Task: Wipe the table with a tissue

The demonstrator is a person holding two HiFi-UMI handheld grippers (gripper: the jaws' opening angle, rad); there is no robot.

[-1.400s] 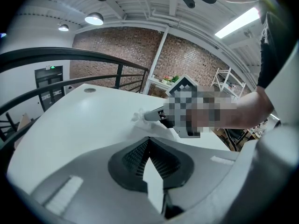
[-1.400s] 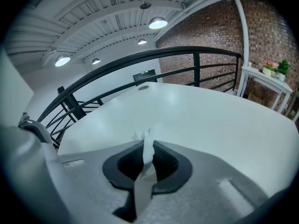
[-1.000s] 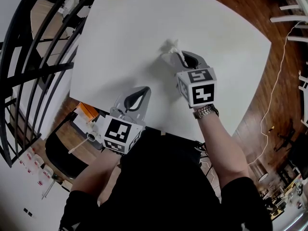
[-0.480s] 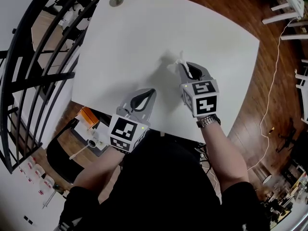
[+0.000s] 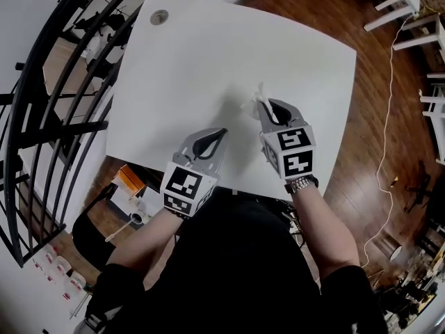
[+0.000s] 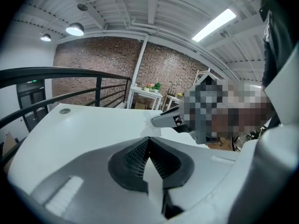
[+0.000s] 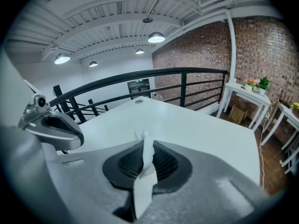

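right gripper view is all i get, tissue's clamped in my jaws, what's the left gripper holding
Observer: Nothing. In its own view the left gripper has its jaws together and empty.
Operator: where is it
Observer: Head view: over the near edge of the table, left of the right gripper.
Operator: tissue touching the table
Observer: Head view puts the tissue over the table's middle; contact I cannot tell.

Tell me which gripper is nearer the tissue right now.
Right. The right gripper is shut on the tissue, which sticks out past its jaw tips. The left gripper is shut on nothing, apart from the tissue, nearer the table's front edge.
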